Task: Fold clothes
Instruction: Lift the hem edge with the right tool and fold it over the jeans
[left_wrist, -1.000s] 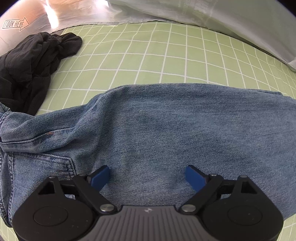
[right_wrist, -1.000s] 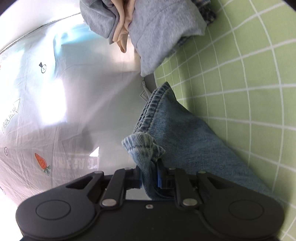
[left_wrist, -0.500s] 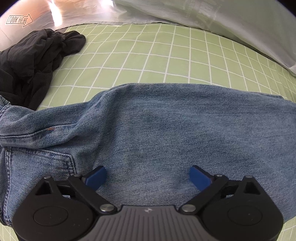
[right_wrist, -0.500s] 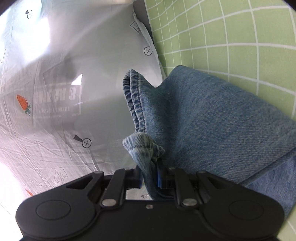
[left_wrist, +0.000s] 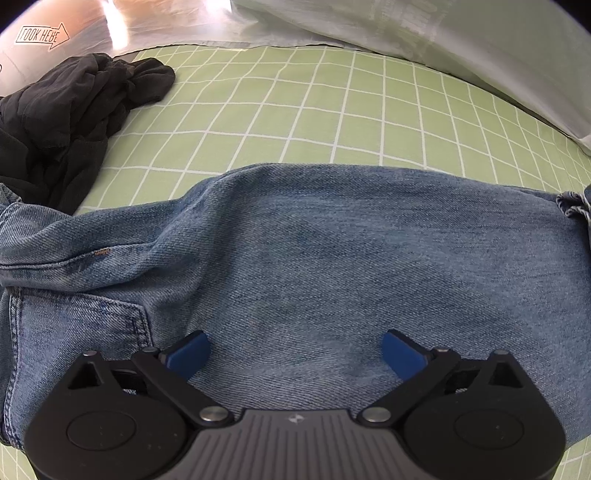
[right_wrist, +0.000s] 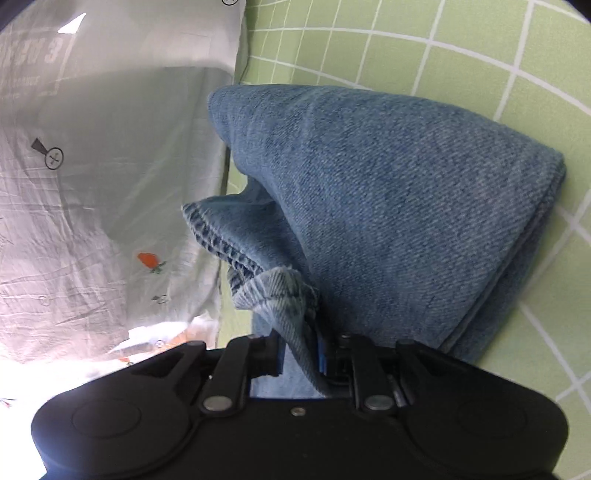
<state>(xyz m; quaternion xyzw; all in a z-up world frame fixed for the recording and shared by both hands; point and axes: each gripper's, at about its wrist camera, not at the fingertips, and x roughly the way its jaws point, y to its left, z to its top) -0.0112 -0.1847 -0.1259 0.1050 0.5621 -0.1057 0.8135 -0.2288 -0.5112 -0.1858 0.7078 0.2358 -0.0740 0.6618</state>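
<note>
Denim is filling the near part of both views. The left tongs (left_wrist: 295, 350) are hovering with their blue pads wide apart over the jeans (left_wrist: 314, 266), gripping nothing. The right tongs (right_wrist: 299, 356) are pinching a bunched hem (right_wrist: 277, 291) of the jeans between closed pads, and the leg is doubling over itself above the green checked sheet (left_wrist: 295, 110). Farther off at the left, a dark crumpled garment (left_wrist: 70, 107) is lying on the sheet, touching the jeans' waist end. Beyond everything, pale printed plastic sheeting (left_wrist: 424, 33) is bordering the far edge.
</note>
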